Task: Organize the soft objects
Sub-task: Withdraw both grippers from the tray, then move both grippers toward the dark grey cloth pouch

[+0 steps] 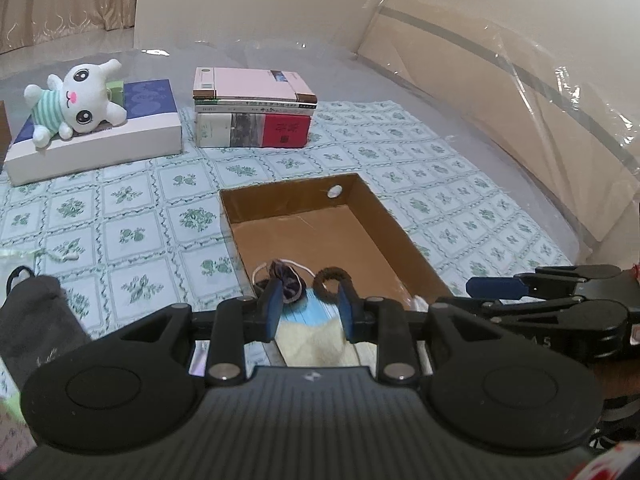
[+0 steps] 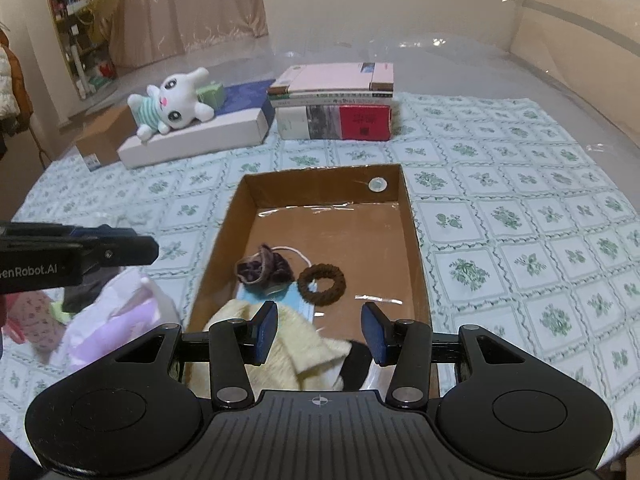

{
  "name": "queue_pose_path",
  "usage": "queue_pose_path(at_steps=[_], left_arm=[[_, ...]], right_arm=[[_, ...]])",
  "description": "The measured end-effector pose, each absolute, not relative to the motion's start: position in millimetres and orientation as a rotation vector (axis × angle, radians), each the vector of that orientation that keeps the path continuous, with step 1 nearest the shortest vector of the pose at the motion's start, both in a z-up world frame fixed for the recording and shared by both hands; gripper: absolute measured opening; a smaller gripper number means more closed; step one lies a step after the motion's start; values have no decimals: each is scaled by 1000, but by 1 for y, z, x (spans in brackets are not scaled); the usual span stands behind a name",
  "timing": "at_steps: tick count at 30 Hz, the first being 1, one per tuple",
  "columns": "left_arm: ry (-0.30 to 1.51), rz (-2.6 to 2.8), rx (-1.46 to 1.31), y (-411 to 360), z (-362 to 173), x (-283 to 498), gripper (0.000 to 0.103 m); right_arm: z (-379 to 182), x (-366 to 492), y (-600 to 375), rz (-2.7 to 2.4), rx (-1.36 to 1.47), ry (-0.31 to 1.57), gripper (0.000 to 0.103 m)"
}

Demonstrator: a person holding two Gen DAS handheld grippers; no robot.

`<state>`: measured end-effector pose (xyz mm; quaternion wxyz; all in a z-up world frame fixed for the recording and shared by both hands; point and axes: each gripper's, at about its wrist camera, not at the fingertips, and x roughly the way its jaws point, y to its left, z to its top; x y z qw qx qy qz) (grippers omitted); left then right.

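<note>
An open cardboard box (image 2: pixel 410 216) lies on the patterned tablecloth. At its near end are a purple scrunchie (image 2: pixel 262 268), a brown hair tie (image 2: pixel 322 284), a blue face mask (image 2: pixel 298 300), a pale yellow cloth (image 2: pixel 296 354) and something black (image 2: pixel 356 364). My right gripper (image 2: pixel 320 332) hangs open above the yellow cloth, nothing between its pads. My left gripper (image 1: pixel 309 312) is open by a narrower gap and holds nothing; the cloth (image 1: pixel 316 344) and mask (image 1: pixel 308 312) show far below it. It hovers left of the box (image 1: pixel 360 216), beside the right gripper (image 1: pixel 476 296).
A white plush bunny (image 1: pixel 80 96) lies on a white and blue box (image 1: pixel 120 140) at the back left, next to a stack of books (image 1: pixel 256 112). A dark cloth (image 1: pixel 32 320) and pale bags (image 2: pixel 112 312) sit left of the cardboard box. Clear plastic sheeting (image 1: pixel 540 92) rises on the right.
</note>
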<state>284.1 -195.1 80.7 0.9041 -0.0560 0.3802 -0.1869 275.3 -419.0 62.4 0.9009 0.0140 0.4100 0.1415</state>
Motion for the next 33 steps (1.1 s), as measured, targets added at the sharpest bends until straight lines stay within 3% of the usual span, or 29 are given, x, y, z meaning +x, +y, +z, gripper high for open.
queue_pose_path(at_steps=[18, 33], left_arm=[[722, -393, -114, -154, 86, 152, 36], [688, -254, -102, -58, 77, 72, 48]], right_arm=[[72, 149, -382, 273, 68, 769, 47], [61, 99, -320, 344, 163, 740, 47]])
